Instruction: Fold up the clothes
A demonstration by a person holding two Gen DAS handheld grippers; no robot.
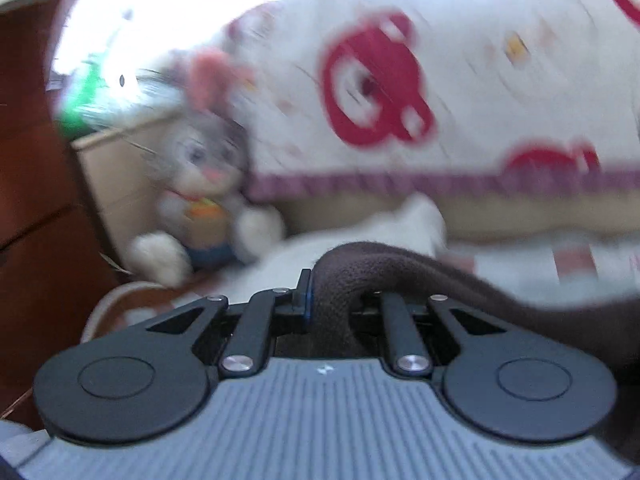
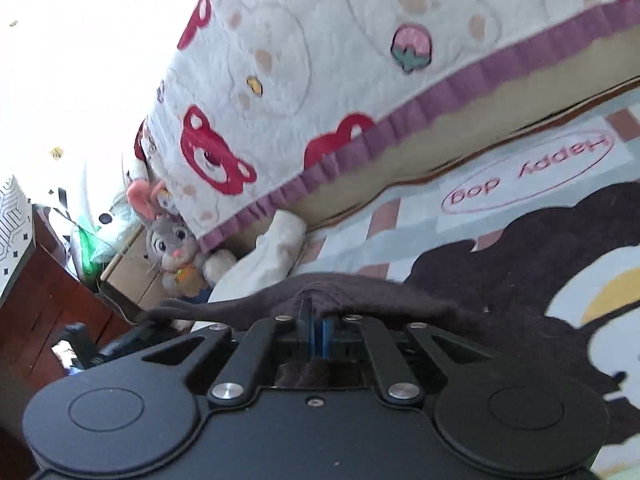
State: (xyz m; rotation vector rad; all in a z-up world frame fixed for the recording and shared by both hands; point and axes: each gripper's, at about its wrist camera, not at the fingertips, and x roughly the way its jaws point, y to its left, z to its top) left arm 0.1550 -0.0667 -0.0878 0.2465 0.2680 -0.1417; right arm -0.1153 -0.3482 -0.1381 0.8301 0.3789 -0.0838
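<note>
left tool (image 1: 320, 300): clamped on dark cloth (image 1: 360, 272) | right tool (image 2: 316, 320): clamped likewise (fingers nearly touching)

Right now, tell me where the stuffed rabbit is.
The stuffed rabbit sits on the floor at the left of both wrist views, against the bed's quilt corner, beside a cardboard box and a white cloth.

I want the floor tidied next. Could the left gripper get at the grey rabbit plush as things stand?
Probably not yet. The left gripper is shut on the dark brown garment, so it has no free grip. The grey rabbit plush sits ahead, unobstructed.
</note>
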